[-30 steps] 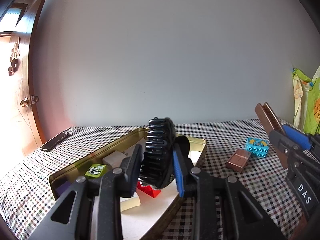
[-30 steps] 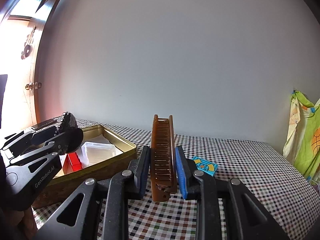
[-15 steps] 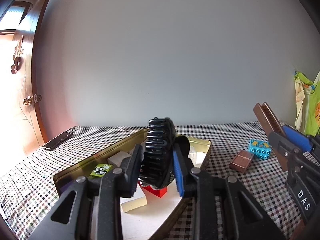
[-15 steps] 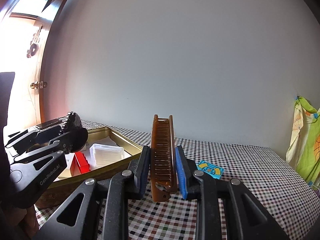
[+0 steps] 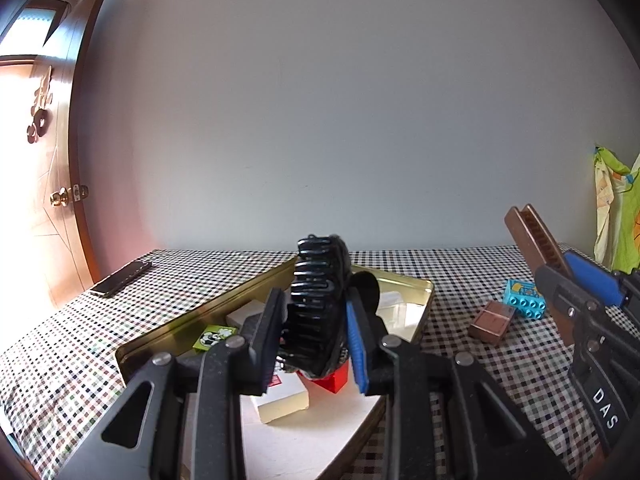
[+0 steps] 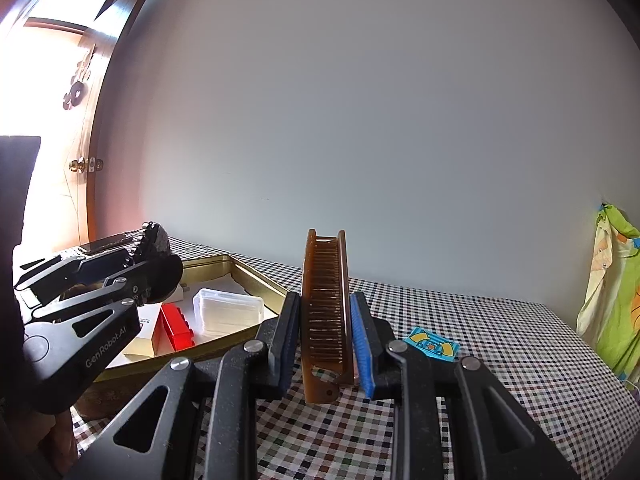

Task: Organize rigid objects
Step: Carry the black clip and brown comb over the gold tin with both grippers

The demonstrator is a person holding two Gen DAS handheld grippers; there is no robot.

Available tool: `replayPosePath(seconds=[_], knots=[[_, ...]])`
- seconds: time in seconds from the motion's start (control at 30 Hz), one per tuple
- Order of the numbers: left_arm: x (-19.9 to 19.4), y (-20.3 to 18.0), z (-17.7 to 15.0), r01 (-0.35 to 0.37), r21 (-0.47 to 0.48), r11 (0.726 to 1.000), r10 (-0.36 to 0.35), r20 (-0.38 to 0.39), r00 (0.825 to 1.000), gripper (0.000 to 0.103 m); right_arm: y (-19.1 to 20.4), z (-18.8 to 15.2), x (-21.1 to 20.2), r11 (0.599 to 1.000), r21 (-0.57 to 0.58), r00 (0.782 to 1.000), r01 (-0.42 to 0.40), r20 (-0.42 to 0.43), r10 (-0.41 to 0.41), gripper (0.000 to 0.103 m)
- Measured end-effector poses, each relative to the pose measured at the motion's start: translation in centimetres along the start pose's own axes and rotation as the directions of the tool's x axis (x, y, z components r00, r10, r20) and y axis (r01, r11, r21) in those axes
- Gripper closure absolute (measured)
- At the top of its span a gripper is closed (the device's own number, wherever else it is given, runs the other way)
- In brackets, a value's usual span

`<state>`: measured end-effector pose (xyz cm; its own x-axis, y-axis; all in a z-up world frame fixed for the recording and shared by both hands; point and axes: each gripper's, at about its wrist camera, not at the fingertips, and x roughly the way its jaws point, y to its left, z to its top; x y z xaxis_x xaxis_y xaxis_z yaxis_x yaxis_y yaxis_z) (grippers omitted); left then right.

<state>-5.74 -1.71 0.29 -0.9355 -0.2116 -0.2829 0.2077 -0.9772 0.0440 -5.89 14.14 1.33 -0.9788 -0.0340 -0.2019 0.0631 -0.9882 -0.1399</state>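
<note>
The left gripper (image 5: pixel 316 332) was clamped on a black hair claw (image 5: pixel 318 304), its fingers pressing the claw from both sides and holding it upright above the gold tin (image 5: pixel 420 312). The tin sat on a checked tablecloth (image 5: pixel 60 360) and contained a red brick (image 6: pixel 176 326), a clear plastic box (image 6: pixel 228 310), a cream block (image 5: pixel 284 402) and a green tile (image 5: pixel 214 336). What else lay beneath the claw could not be determined; the gripper blocked the view.

The right gripper (image 6: pixel 325 342) pinched a brown comb (image 6: pixel 324 308), which stood upright between its fingers, teeth facing the camera, above the cloth just right of the tin. In the left wrist view the comb leaned to the left.

A brown block (image 5: pixel 492 322) and a blue brick (image 5: pixel 524 302) rested on the cloth, close together, right of the tin and outside it. A phone (image 5: pixel 120 278) lay near the table's far left edge, well apart from the tin.
</note>
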Motion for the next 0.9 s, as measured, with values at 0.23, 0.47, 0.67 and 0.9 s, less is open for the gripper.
replayPosePath(seconds=[0.23, 0.47, 0.67, 0.9], knots=[[-0.1, 0.7, 0.0, -0.018, -0.003, 1.0, 0.018, 0.002, 1.0, 0.074, 0.9, 0.1, 0.1, 1.0, -0.018, 1.0, -0.004, 0.011, 0.004, 0.075], [-0.4, 1.7, -0.1, -0.028, -0.014, 1.0, 0.028, 0.001, 1.0, 0.074, 1.4, 0.2, 0.1, 1.0, -0.016, 1.0, 0.01, 0.013, -0.009, 0.075], [-0.5, 2.4, -0.2, -0.031, -0.026, 0.999, 0.031, -0.001, 1.0, 0.074, 2.4, 0.4, 0.5, 0.999, -0.032, 1.0, -0.008, 0.018, 0.008, 0.075], [-0.5, 3.3, -0.3, -0.041, -0.034, 0.999, 0.041, -0.004, 0.999, 0.074, 3.3, 0.6, 0.7, 0.999, -0.045, 1.0, -0.016, 0.017, 0.017, 0.075]])
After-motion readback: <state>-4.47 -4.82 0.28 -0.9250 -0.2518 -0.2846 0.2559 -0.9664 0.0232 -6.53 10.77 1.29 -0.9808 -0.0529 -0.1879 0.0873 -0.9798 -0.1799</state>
